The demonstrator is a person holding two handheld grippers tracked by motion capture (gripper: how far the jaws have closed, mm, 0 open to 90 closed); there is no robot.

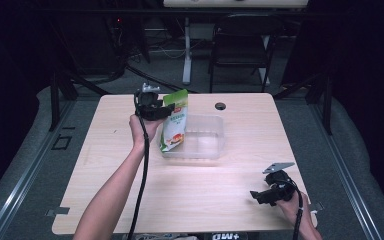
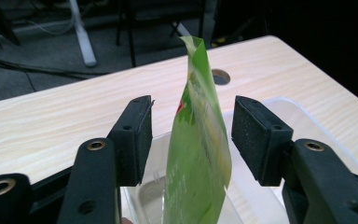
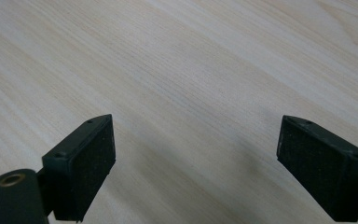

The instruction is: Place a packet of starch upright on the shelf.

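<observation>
So the left gripper [image 1: 166, 106] is up at the far side of the table [image 1: 130, 165], right at the top of a green pouch [image 1: 175, 126]. In the left gripper view its jaws stand apart on either side of the pouch [image 2: 196, 158], with a clear gap on each side, so it's open around the pouch and not pinching it. The pouch is standing upright, edge-on to that camera, with its bottom end down in the left end of a clear plastic tub [image 1: 207, 145]. Can't tell if it rests on the tub floor or leans on the wall.

The right gripper [image 1: 256, 196] is well apart from all that, down by the near right corner of the table, held low. In the right gripper view its jaws are spread wide with bare wood between them, holding nothing.

There's a small round hole [image 1: 220, 106] in the table just past the tub.
</observation>
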